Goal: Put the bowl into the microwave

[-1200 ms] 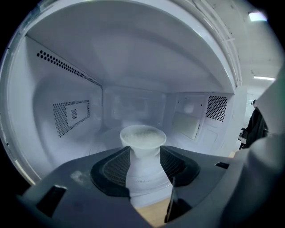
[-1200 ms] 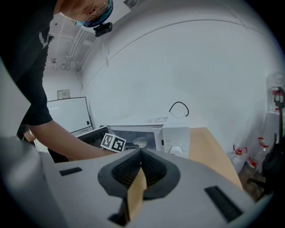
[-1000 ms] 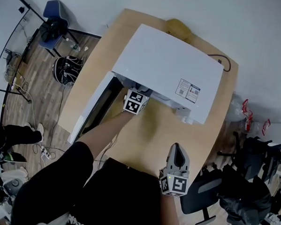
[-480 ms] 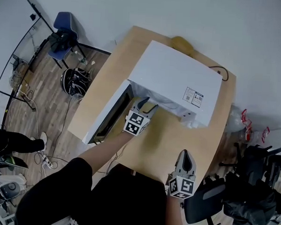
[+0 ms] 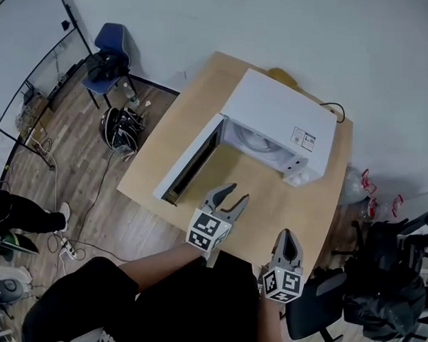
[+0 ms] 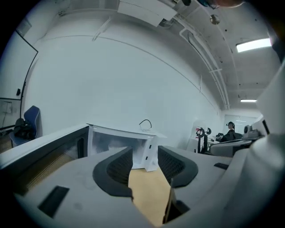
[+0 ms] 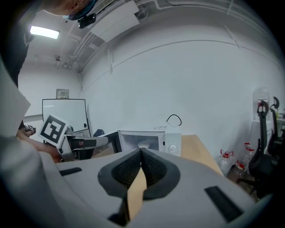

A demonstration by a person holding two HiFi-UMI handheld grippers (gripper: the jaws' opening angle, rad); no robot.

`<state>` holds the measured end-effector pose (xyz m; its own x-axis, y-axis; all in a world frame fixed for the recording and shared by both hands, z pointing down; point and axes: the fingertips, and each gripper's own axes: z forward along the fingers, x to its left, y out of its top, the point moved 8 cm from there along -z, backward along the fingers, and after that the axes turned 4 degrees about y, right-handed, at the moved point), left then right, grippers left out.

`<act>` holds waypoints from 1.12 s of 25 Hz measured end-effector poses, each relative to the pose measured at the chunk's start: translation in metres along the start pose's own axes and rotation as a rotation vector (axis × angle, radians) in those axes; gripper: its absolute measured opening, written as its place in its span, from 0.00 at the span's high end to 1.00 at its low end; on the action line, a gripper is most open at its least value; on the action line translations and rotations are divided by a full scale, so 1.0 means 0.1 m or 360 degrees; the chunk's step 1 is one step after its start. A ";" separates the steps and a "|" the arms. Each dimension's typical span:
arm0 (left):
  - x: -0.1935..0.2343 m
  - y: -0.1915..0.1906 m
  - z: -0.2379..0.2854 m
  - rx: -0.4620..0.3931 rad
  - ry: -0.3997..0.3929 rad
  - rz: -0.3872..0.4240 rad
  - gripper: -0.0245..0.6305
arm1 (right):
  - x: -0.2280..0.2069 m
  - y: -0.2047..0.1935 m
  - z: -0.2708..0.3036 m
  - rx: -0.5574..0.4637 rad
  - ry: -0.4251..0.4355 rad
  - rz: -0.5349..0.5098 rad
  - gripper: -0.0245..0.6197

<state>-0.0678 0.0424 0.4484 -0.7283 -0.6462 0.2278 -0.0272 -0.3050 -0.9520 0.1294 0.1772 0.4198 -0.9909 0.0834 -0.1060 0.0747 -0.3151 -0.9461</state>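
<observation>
The bowl (image 5: 257, 142) sits inside the microwave (image 5: 277, 120), a pale round shape in the cavity, and the door (image 5: 193, 158) hangs wide open. So the placing looks done, and I judge the door is what's left. That door swings out on the microwave's left side, its long edge running from the front corner towards the near edge of the worktop (image 5: 192, 105). The left claw (image 5: 234, 195) hovers just off the door's free end, clearly the nearer of the two. It stands half open, has just been narrowing a touch, and nothing is between its jaws. The right claw (image 5: 286, 236) hangs further back and to the right, pinched closed and empty. The count: one bowl, one microwave, one door, two claws.
</observation>
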 end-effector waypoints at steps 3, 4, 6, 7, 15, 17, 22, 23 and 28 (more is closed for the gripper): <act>-0.24 -0.03 -0.46 0.0028 -0.0033 -0.0061 0.75 | 0.24 -0.01 -0.23 -0.0017 0.0005 0.0005 0.87; -0.30 -0.04 -0.58 0.0028 -0.0047 -0.0082 0.80 | 0.31 0.00 -0.28 -0.0018 0.0016 -0.0001 0.87; -0.38 -0.05 -0.80 0.0015 -0.0068 -0.0136 0.86 | 0.43 0.01 -0.39 -0.0011 0.0044 -0.0022 0.87; -0.40 -0.05 -0.89 0.0004 -0.0072 -0.0158 0.89 | 0.49 0.02 -0.44 -0.0009 0.0055 -0.0034 0.87; -0.51 0.18 -1.34 -0.0087 -0.0062 -0.0093 0.93 | 0.74 0.25 -0.56 -0.0118 0.0137 -0.0126 0.87; -0.57 0.22 -1.41 -0.0091 -0.0038 -0.0084 0.93 | 0.78 0.31 -0.61 -0.0149 0.0153 -0.0138 0.87; -0.78 0.29 -1.49 -0.0083 0.0022 -0.0037 0.93 | 0.81 0.39 -0.79 -0.0179 0.0170 -0.0146 0.87; -0.82 0.29 -1.50 -0.0085 0.0030 -0.0018 0.93 | 0.81 0.40 -0.83 -0.0187 0.0169 -0.0150 0.87; -0.99 0.32 -1.51 -0.0111 0.0029 0.0006 0.93 | 0.74 0.42 -0.96 -0.0229 0.0118 -0.0169 0.87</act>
<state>-0.1003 0.2024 0.3645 -0.7410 -0.6341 0.2211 -0.0715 -0.2529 -0.9648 0.0699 0.2603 0.3428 -0.9834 0.1801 -0.0205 -0.0092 -0.1627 -0.9866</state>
